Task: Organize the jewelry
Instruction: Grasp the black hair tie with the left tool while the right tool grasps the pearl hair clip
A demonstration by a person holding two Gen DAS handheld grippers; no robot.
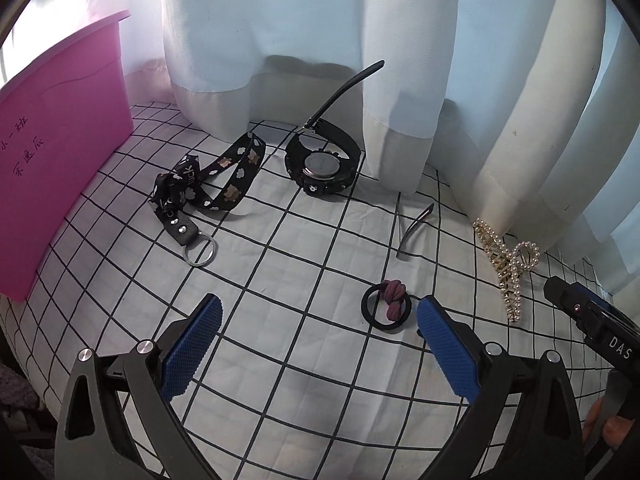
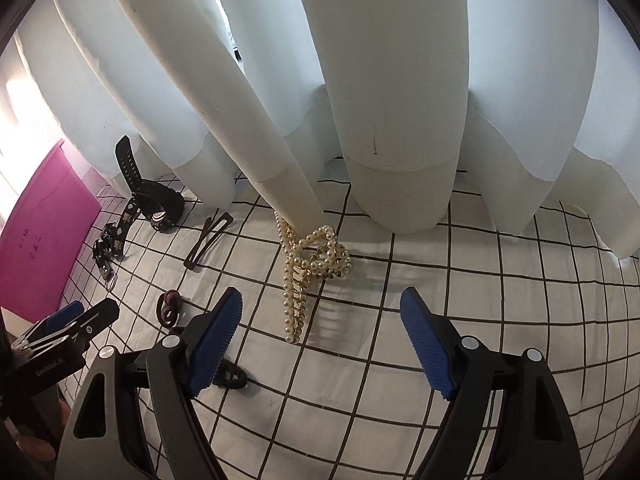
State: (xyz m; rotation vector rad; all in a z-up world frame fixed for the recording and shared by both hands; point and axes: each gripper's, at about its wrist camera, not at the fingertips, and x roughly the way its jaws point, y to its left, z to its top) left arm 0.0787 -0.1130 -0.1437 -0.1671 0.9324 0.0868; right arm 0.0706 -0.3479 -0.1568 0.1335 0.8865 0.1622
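Observation:
Several accessories lie on a white grid-patterned cloth [image 1: 280, 280]. In the left wrist view: a black flowered lanyard strap with a key ring [image 1: 208, 184], a black wristwatch [image 1: 322, 162], a dark snap hair clip [image 1: 416, 228], a black hair tie with a maroon knot [image 1: 387, 303], and a pearl claw clip [image 1: 506, 264]. My left gripper [image 1: 318, 322] is open and empty, with the hair tie just inside its right finger. My right gripper [image 2: 320, 324] is open and empty, with the pearl claw clip [image 2: 308, 264] lying just ahead between its fingers.
A pink box [image 1: 52, 152] stands at the left; it also shows in the right wrist view [image 2: 44, 232]. White curtains [image 1: 320, 40] hang along the back edge. A second black hair tie [image 2: 230, 376] lies under my right gripper's left finger. The other gripper shows at the right edge [image 1: 592, 320].

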